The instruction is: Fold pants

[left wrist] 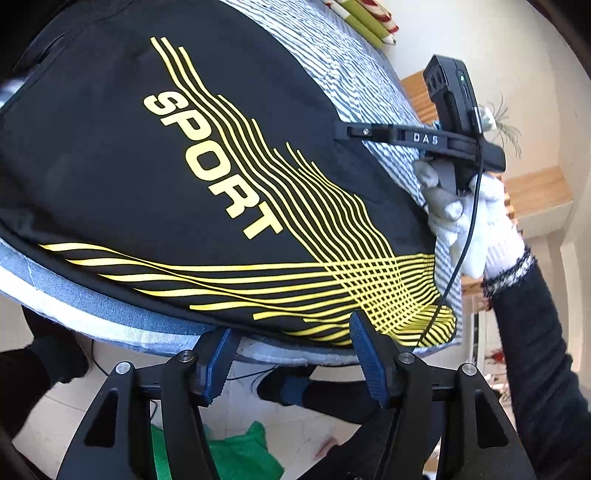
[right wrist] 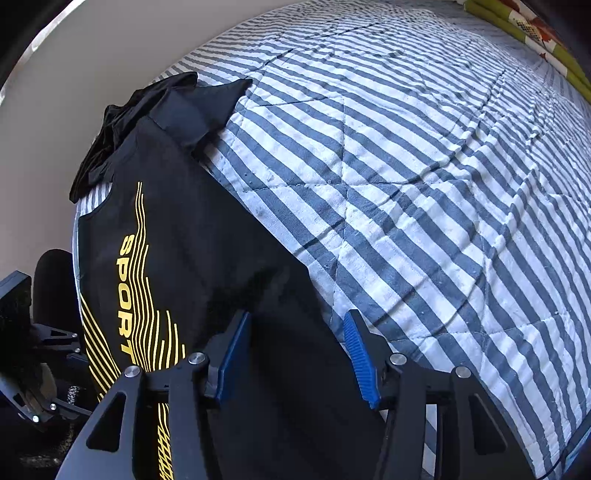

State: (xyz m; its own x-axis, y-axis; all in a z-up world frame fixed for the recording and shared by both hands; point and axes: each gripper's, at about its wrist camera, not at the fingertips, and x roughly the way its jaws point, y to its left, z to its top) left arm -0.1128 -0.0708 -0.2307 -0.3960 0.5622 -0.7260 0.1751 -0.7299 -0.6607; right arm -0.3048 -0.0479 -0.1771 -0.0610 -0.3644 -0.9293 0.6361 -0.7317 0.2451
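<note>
Beyond your fingers stretches a quilted bed cover in blue-grey and white stripes [right wrist: 424,192], stitched in diamonds, its padded edge running just ahead of your left gripper [left wrist: 291,360]; under that edge you see pale floor tiles, a crumpled green cloth [left wrist: 240,454] below your left-hand pad, and a dark shoe [left wrist: 280,384] between the pads. Far past your right fingertips, folded green, white and red bedding [right wrist: 524,26] lies at the cover's far end, and a plain white wall rises to the left of the bed. The black sports pants with yellow wavy lines and the word SPORT [left wrist: 184,155] lie flat on the cover ahead of both pairs of fingers, the printed leg end close to your left gripper's right-hand pad, the bunched dark waist end [right wrist: 122,129] farthest from your right gripper [right wrist: 295,354]. Your left gripper's blue ribbed pads stand wide apart, holding nothing, at the bed's edge. Your right gripper's pads are likewise spread, over the plain black fabric; from the left camera its fingers point at the pants' far edge, with your white-gloved hand [left wrist: 469,221] on the handle.
</note>
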